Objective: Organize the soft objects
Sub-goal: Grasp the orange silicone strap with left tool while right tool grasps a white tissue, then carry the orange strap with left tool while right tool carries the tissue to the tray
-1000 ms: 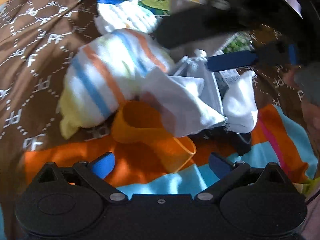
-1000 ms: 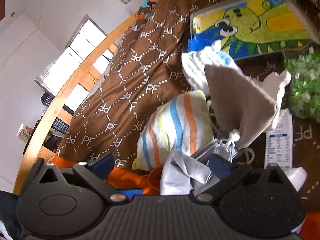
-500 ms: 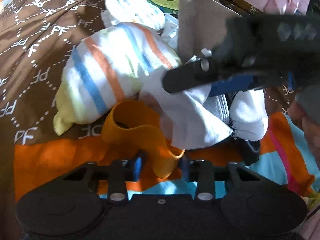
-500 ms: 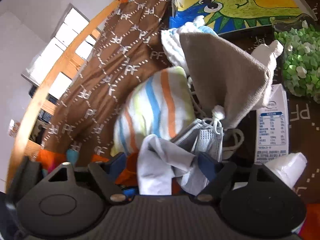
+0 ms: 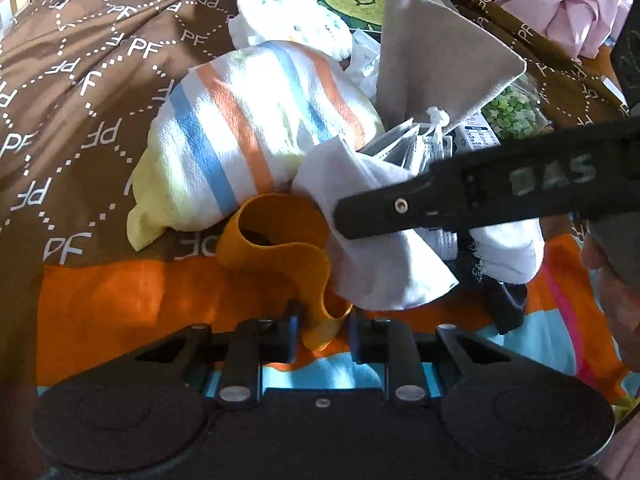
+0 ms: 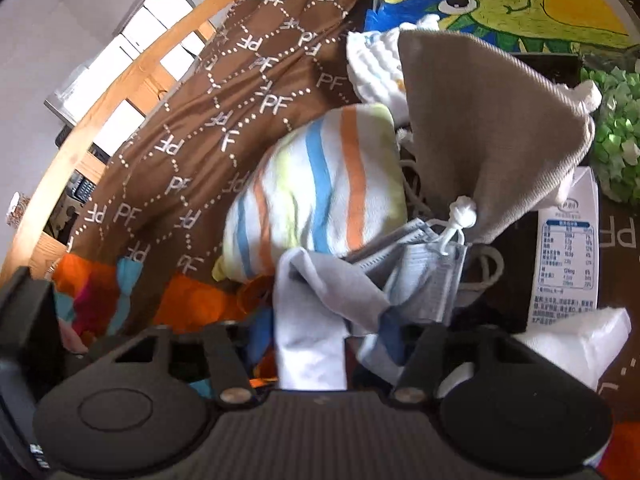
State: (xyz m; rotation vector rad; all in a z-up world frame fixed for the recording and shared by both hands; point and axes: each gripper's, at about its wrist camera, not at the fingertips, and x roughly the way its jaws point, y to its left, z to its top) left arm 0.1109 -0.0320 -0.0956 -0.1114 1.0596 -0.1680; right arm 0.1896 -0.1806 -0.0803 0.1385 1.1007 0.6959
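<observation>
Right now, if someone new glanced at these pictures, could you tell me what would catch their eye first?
Probably the striped towel bundled in the middle of the brown patterned bedspread, bright with blue and orange bands. Just in front of it, the left gripper pinches a curled orange band, while the right gripper has been closing around a white cloth. Behind them lies a green cartoon picture.

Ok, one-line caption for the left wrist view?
Left gripper pinches the curled orange cloth while the right gripper closes on a white cloth beside the striped towel.
</observation>
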